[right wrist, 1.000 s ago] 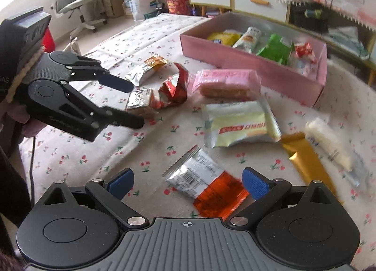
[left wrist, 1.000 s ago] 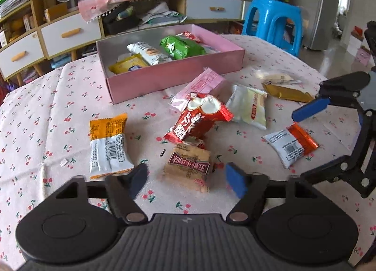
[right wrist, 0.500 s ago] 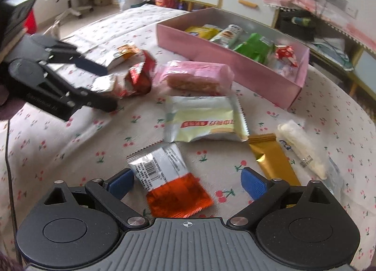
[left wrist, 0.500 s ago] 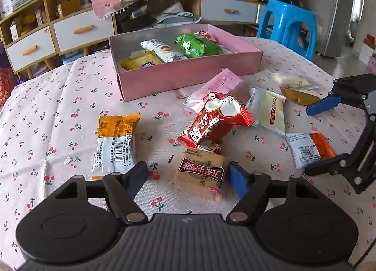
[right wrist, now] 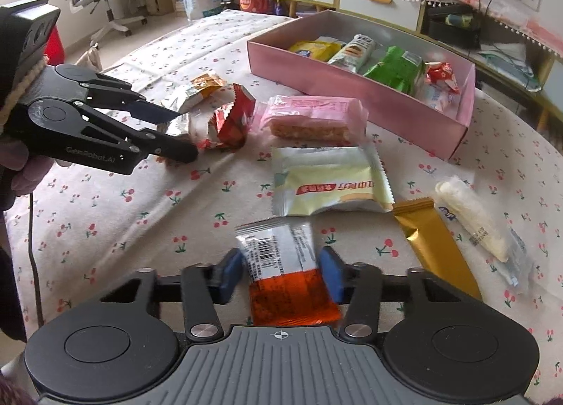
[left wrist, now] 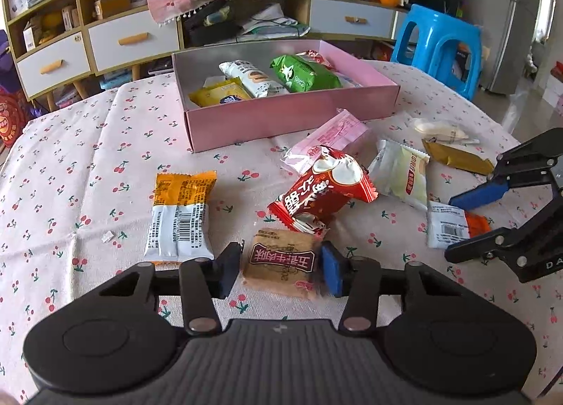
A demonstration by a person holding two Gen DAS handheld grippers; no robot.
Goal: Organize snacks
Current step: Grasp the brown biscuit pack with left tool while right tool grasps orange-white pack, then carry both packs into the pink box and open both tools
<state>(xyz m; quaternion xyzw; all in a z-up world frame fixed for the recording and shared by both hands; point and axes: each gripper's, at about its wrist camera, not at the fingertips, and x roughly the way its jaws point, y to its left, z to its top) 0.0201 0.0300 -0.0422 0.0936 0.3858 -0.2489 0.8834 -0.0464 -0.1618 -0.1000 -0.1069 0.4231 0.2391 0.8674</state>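
A pink box (left wrist: pixel 292 120) at the table's far side holds several snack packets. My left gripper (left wrist: pixel 279 269) is closing, and its pads touch both sides of a flat brown packet (left wrist: pixel 281 261) that lies on the cloth. In the right wrist view that gripper (right wrist: pixel 181 136) sits beside the red packet (right wrist: pixel 228 120), and the brown packet is mostly hidden behind its fingers. My right gripper (right wrist: pixel 281 271) is also closing. Its pads press an orange-and-white packet (right wrist: pixel 278 264), which looks blurred and stands along the fingers. The left wrist view shows this gripper (left wrist: pixel 452 227) over that packet (left wrist: pixel 445 229).
Loose snacks lie on the cherry-print cloth: an orange-topped packet (left wrist: pixel 181 215), a red one (left wrist: pixel 320 194), a pink one (left wrist: pixel 330 137), a pale green one (left wrist: pixel 401 173), a gold bar (left wrist: pixel 454 159) and a white stick (left wrist: pixel 440 129). A blue stool (left wrist: pixel 436 43) and cabinets stand behind.
Both grippers' jaws have narrowed from wide apart onto their packets. The orange-and-white packet has turned from slanted to lined up between the right pads. Neither hand has shifted.
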